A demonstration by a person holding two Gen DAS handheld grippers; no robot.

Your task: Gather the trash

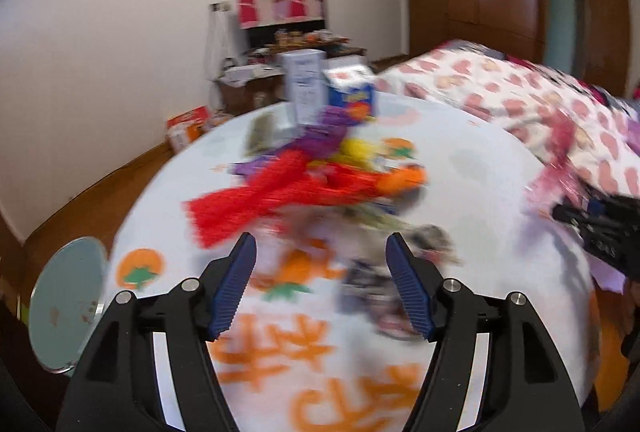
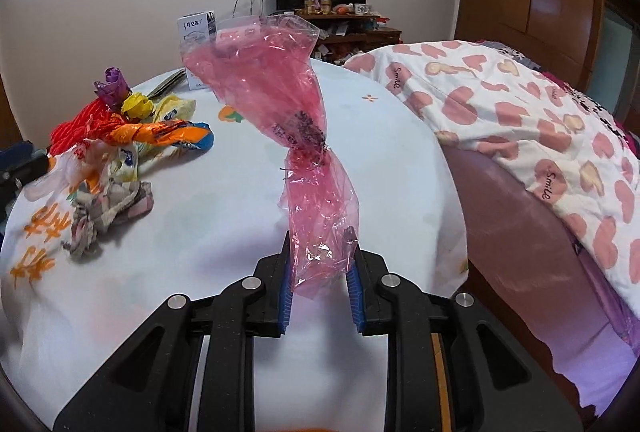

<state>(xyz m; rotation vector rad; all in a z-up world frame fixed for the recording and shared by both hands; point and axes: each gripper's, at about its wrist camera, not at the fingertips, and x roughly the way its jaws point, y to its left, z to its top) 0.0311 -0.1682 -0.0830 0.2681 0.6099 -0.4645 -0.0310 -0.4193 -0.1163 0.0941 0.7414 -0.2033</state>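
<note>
A heap of trash lies on the white tablecloth [image 2: 380, 152]: a red wrapper [image 1: 256, 192], orange [image 2: 160, 132], yellow [image 2: 136, 104] and purple [image 2: 114, 84] pieces, and crumpled paper [image 2: 108, 208]. In the blurred left wrist view my left gripper [image 1: 320, 244] stands open just short of the heap, with nothing between its blue pads [image 1: 232, 292]. My right gripper [image 2: 320, 252] is shut on the lower end of a pink see-through plastic bag [image 2: 272, 88], which stands up from its jaws over the table. The same bag [image 1: 560, 152] shows at the right edge of the left wrist view.
A white box [image 2: 196, 28] and a blue carton [image 1: 352, 94] stand at the table's far edge. A heart-patterned quilt [image 2: 520, 112] covers a bed to the right. A round pale-blue stool top [image 1: 68, 300] sits low at the left. A cluttered shelf [image 2: 340, 20] is against the wall.
</note>
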